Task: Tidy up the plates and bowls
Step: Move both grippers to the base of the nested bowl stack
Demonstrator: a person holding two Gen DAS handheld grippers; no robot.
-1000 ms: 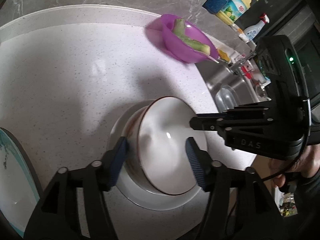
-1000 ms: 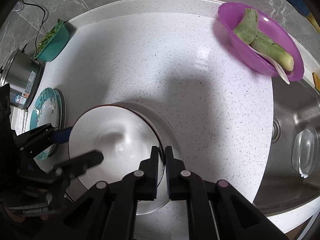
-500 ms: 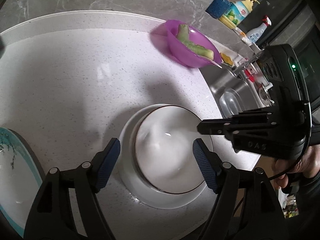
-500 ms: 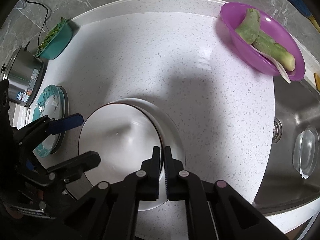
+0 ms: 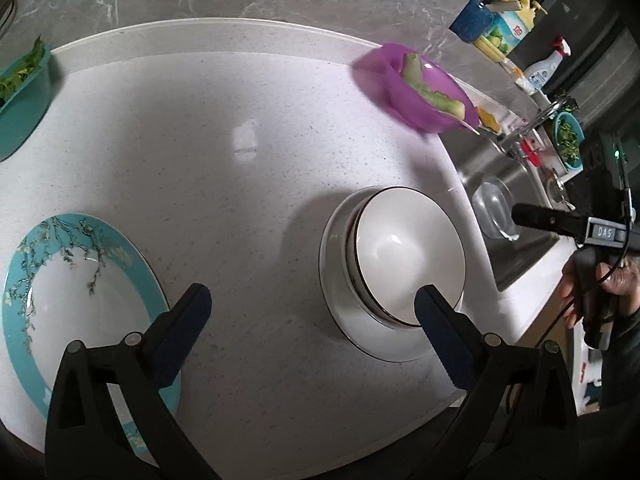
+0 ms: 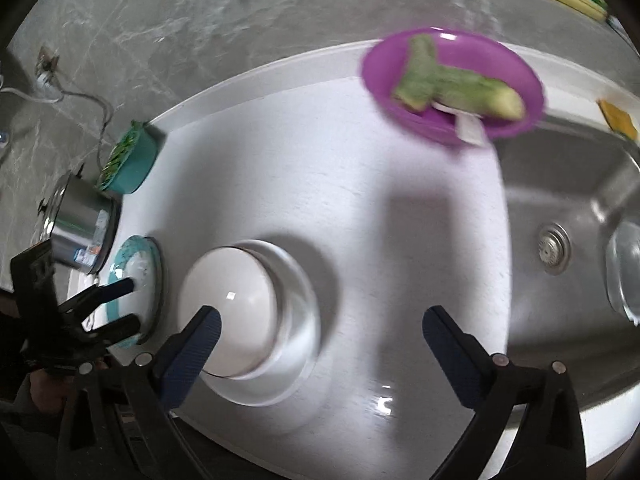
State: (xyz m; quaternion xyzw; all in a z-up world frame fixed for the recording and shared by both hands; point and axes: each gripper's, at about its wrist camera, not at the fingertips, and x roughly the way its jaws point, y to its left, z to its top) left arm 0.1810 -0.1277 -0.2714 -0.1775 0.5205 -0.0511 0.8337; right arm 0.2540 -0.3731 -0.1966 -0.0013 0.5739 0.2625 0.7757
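The left gripper (image 5: 308, 304) has just spread its jaws wide and they are released, with only bare bench (image 5: 240, 208) between them; its right-hand fingertip overlaps the near rim of the white bowl (image 5: 404, 256) in the picture, but whether it touches cannot be told. The right gripper (image 6: 320, 326) has likewise just opened its jaws and grasps nothing; its left fingertip lies over the bowl's edge. The bowl sits mouth up, nested in a white plate (image 5: 340, 312) near the bench's front edge, beside the sink (image 6: 580, 216). Being round, it has no long axis. To the left lies a teal-rimmed plate (image 5: 28, 280) with a branch pattern, its near edge hidden behind the left gripper. Farther back stands a purple bowl (image 5: 404, 100) of green vegetable pieces. The right wrist view is blurred, so fine detail is lost there.
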